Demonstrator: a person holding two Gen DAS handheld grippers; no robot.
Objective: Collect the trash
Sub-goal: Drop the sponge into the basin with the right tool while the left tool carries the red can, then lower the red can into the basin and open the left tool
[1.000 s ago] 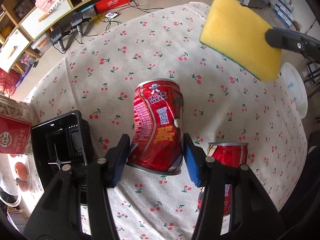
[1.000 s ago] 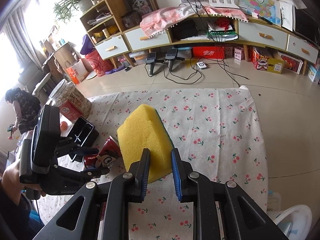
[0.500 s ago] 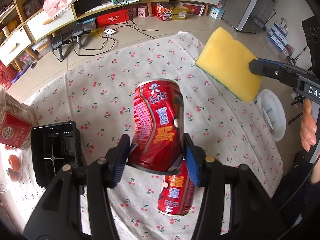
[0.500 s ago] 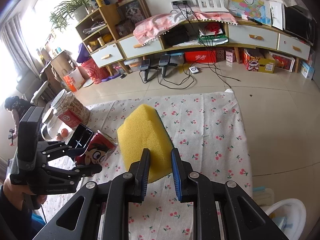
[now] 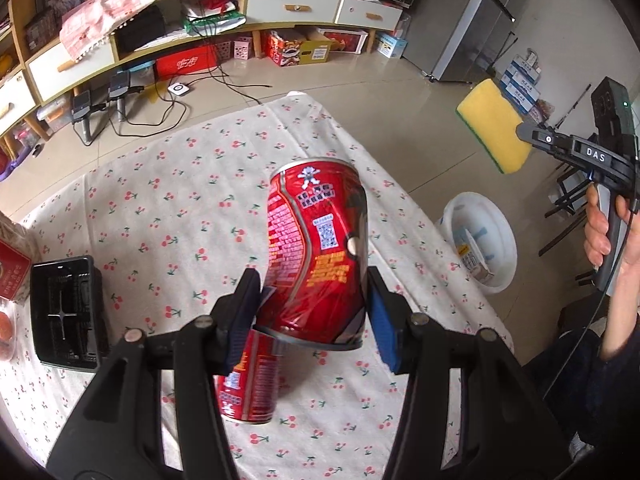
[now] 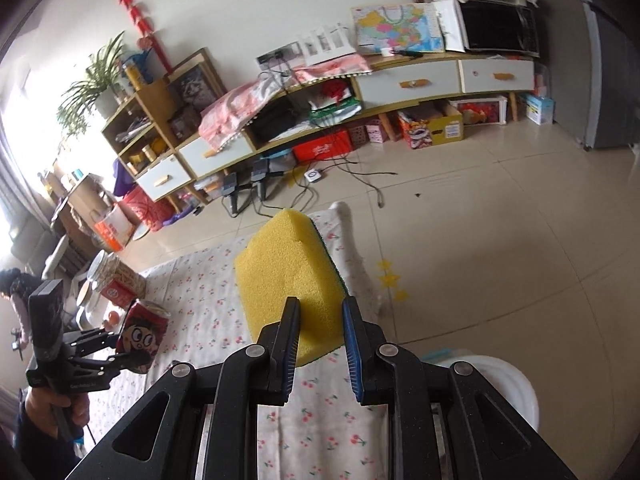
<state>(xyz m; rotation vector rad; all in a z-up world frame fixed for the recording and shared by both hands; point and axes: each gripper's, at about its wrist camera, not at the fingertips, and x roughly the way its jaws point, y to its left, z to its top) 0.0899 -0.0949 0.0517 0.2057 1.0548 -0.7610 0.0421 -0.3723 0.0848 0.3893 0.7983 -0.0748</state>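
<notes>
Two red cans: one dented can (image 5: 318, 252), glossy metal, pinched between the pads of the left tongs (image 5: 312, 312) and lifted off the cloth; a second can (image 5: 248, 380) lies on the cherry-print tablecloth (image 5: 180, 184) just beneath them; one yellow sponge (image 6: 290, 276), porous with a green backing, squeezed in the narrow right tongs (image 6: 320, 320); one white bin (image 5: 480, 244) on the floor below the sponge; one black tray (image 5: 64, 312) left of the left tongs.

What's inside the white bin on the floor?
In the left wrist view, the white bin holds at least one flattened carton or wrapper, lying against the near wall. The bottom under it is hidden. In the right wrist view the hand-held gripper covers most of the bin.
</notes>
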